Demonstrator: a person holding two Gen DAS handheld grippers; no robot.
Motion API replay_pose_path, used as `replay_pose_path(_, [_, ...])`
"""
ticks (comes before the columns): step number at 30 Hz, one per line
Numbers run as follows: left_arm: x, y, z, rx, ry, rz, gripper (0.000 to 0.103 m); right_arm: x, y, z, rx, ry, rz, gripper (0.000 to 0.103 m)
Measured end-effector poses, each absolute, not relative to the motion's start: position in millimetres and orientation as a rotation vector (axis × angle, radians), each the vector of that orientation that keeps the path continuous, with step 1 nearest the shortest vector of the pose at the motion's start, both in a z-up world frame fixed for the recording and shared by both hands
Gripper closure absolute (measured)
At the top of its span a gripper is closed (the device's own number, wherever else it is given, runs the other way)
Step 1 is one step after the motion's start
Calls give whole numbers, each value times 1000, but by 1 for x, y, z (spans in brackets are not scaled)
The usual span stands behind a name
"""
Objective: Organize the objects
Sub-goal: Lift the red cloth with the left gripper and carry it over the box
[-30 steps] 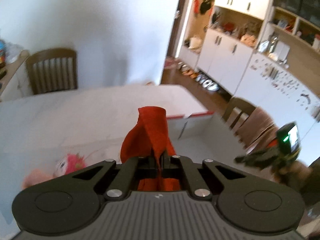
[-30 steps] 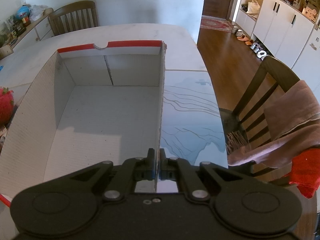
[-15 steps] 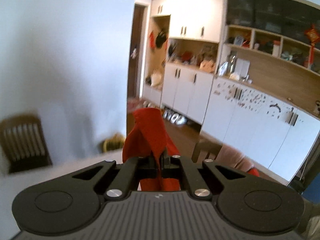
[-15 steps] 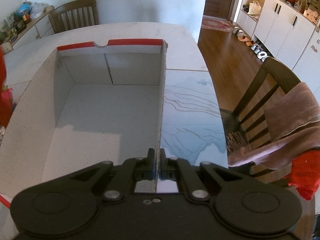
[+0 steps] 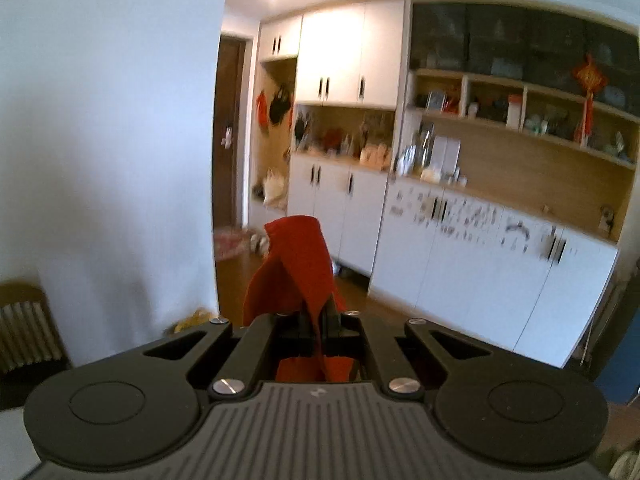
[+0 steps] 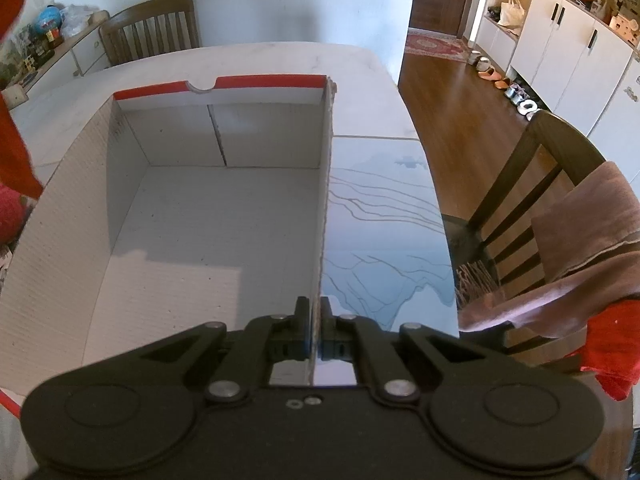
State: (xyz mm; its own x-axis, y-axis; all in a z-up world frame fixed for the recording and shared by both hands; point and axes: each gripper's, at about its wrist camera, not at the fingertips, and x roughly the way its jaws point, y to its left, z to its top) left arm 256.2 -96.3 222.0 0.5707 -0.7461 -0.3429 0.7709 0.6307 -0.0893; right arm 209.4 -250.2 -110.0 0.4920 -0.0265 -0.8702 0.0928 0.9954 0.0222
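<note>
The left gripper (image 5: 318, 320) pinches a red cloth (image 5: 298, 264), held up in the air with white cabinets (image 5: 460, 272) behind it. In the right wrist view, the cardboard box (image 6: 80, 216) sits open on the marble table (image 6: 280, 60). The right gripper (image 6: 315, 322) is clamped on the box's right wall. Right of the table, a wooden chair (image 6: 532, 184) carries a brown towel (image 6: 588, 232).

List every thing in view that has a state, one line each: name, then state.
left gripper: shut on the red cloth.
red cloth: pinched, lifted, standing up above the jaws.
right gripper: shut on the box's right wall.
cardboard box: open on top, nothing inside.
brown towel: draped over the chair back.
chair: pushed up beside the table.
cabinet doors: closed.
</note>
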Motion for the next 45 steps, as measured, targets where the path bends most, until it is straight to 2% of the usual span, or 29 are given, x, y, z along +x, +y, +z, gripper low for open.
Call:
replay_pose_path(3, [252,-105,237,74,321,-914,101,210,-251,-110,77,1058,-73,100])
replay_pose_path(7, [256,-113,217,99,386,-928,101,210,-252,-110,79,1057,-72,100])
replay_pose_path(20, [282,-146,84,310,796,-941,101,211,-254,-111,84,1064,-57,99])
replay_pose_path(30, [289,-173,-12,477,962,-972,101,213,-255,-112,87,1070,-47,99])
replay_pose_path(45, [284,-190,-118,624,1123,-929,101,217,-256,-116,92,1095,-50,99])
